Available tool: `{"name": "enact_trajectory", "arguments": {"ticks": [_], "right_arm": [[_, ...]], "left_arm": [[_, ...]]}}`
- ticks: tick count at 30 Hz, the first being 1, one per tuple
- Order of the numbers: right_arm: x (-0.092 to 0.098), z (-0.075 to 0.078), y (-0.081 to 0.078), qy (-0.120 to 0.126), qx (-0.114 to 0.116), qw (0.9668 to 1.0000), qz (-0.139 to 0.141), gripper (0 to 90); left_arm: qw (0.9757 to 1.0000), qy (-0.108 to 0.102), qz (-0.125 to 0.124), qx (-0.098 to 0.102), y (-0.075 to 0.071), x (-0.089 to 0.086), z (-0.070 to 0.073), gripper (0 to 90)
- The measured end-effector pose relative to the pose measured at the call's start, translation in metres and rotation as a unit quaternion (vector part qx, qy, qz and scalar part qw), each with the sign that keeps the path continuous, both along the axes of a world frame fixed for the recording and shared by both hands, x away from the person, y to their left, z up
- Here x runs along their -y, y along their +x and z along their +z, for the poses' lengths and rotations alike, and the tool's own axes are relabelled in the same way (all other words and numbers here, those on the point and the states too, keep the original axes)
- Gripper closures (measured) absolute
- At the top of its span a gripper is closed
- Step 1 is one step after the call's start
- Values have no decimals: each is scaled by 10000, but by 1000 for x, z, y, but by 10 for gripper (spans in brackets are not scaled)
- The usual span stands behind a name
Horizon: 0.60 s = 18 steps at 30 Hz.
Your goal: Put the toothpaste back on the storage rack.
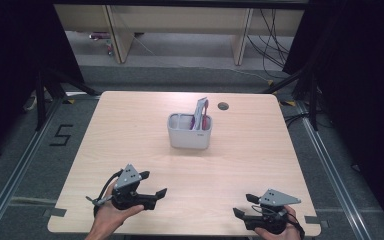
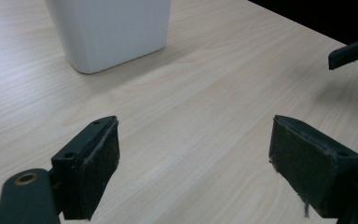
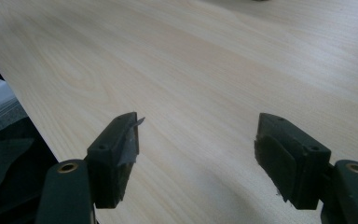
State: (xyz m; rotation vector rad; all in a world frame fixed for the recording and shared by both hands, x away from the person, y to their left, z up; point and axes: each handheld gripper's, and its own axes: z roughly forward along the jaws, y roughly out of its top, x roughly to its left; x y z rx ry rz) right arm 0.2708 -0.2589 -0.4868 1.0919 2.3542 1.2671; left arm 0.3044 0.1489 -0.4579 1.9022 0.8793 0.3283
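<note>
Nearest the camera: your left gripper point(image 1: 152, 184) and right gripper point(image 1: 244, 205) sat at the near edge of the table point(image 1: 130, 130), one toward each near corner, well apart from each other.
Left jaws: stood wide, nothing between the pads point(image 2: 103, 158); bare wood showed through the gap in the left gripper view.
Right jaws: likewise wide and empty; the pads point(image 3: 279, 163) looked frayed at the edges.
Item position: the white caddy point(image 1: 190, 131) stood upright at mid-table, well apart from both of your grippers; its lower wall point(image 2: 112, 32) faced the left gripper, which was the closer of the two.
Contents: pink and white packets point(image 1: 200, 115) stood tilted in the right-hand compartment, poking above the rim; the left-hand compartment looked empty.
Handling, caddy: judged to be rigid moulded plastic, light, with smooth walls likely to slip under a flat pinch. You would have done better to clamp over the rim or the middle divider.
Handling, packets: judged thin, soft and crushable. You should have pinched the exposed top lightly and drawn straight up.
Risk: a sideways pull could have tipped so light a caddy.
</note>
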Motion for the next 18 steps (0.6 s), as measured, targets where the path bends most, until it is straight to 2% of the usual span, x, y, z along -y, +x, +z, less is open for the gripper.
{"name": "enact_trajectory", "arguments": {"ticks": [7, 9, 10, 13, 18], "right_arm": [[-1, 0, 0, 43, -10, 10000, 7, 292], [0, 0, 0, 57, -86, 9999, 52, 291], [0, 0, 0, 76, -88, 9999, 49, 290], [0, 1, 0, 66, -63, 10000, -20, 290], [-1, 0, 0, 95, -45, 9999, -36, 291]], "left_arm": [[9997, 185, -140, -22, -13, 1, -11, 155], [9996, 246, -160, -53, -16, 1, -15, 155], [9993, 328, -150, -63, -18, 1, -15, 156], [9991, 378, -171, -24, -20, 0, -19, 155], [9991, 392, -173, -65, -25, -1, -23, 156]]}}
